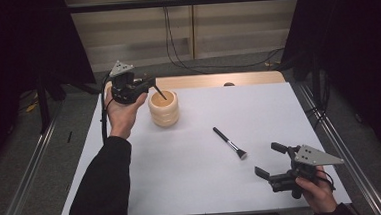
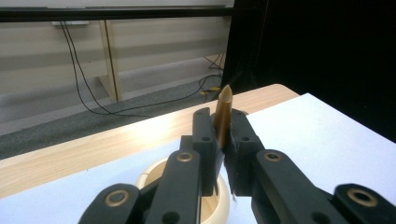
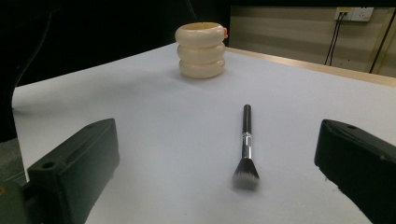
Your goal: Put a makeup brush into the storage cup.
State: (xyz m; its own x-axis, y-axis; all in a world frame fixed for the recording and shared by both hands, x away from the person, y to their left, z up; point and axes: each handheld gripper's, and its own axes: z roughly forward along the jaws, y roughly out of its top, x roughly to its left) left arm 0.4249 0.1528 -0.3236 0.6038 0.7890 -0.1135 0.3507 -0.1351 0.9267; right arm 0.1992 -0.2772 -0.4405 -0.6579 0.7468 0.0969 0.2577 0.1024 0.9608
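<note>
A cream ribbed cup (image 1: 164, 109) stands at the back left of the white table (image 1: 192, 172). Just above its left rim, my left gripper (image 1: 153, 82) is shut on a thin brown pointed stick (image 1: 160, 94) that slants down into the cup's mouth. In the left gripper view the stick's tip (image 2: 224, 105) pokes up between the closed jaws of that gripper (image 2: 220, 122), with the cup's rim (image 2: 144, 177) below. A black-handled makeup brush (image 1: 229, 142) lies flat mid-table. My right gripper (image 1: 268, 159) stands open near the front right corner, its jaws (image 3: 219, 140) apart on either side of the brush (image 3: 246, 140), well short of it; the cup (image 3: 201, 50) stands beyond.
A bare wooden strip (image 1: 202, 80) runs along the table's far edge, with a small dark object (image 1: 228, 84) on it. Dark curtains hang at both sides. Cables trail on the floor behind the table.
</note>
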